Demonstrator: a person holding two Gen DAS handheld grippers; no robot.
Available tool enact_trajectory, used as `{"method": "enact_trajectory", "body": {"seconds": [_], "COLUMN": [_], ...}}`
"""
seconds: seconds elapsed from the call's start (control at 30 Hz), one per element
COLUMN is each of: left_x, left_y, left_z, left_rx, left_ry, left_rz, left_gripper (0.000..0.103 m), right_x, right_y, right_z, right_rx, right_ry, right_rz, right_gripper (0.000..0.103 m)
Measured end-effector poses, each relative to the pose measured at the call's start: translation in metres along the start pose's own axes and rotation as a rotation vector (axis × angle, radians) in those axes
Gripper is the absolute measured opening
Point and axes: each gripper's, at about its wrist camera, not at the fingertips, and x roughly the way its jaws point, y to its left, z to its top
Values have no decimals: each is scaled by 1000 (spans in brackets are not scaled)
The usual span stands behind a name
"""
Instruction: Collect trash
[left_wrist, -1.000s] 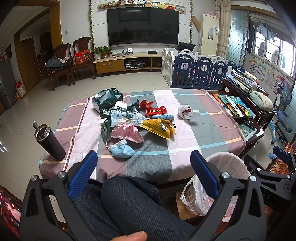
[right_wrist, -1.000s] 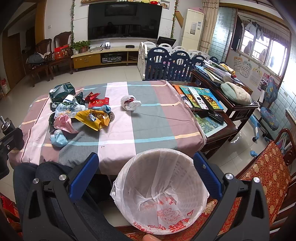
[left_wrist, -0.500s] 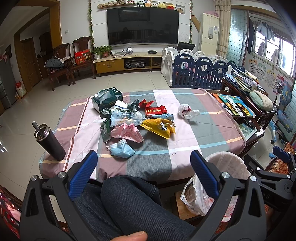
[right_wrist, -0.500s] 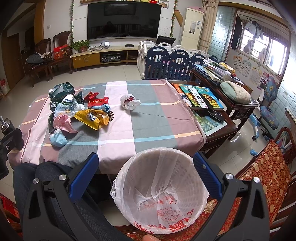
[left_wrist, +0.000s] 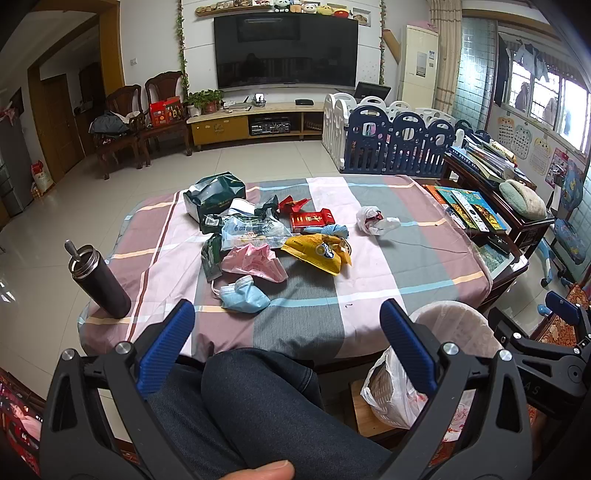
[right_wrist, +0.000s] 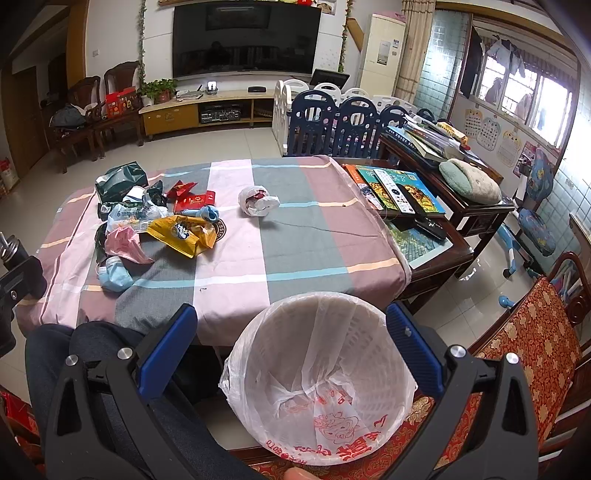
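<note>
Trash (left_wrist: 273, 240) well beyond left hand-held gripper (left_wrist: 284, 328)

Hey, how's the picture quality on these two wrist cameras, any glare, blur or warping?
Left wrist view: sharp, strong fisheye bending with dark corners, windows blown out. Right wrist view: same warping, daylight glare on the floor tiles, the waste basket evenly lit, no motion blur.
</note>
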Motion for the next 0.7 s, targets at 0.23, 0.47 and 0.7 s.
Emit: {"method": "enact_trajectory", "body": {"seconds": [0.23, 0.47, 0.7], "left_x": [0, 0, 3], "left_y": [0, 0, 1], "left_z": [0, 0, -2], "left_rx": [0, 0, -1], "left_ry": [1, 3, 15], "left_rz": [0, 0, 2], "left_gripper": [100, 100, 100], "right_x": [0, 0, 1], "right_y": [0, 0, -1], "right_z": [1, 1, -1], "right_rx": [0, -1, 0], "right_ry": [1, 2, 5], "right_rz": [1, 0, 1], "right_gripper": [100, 100, 100]}}
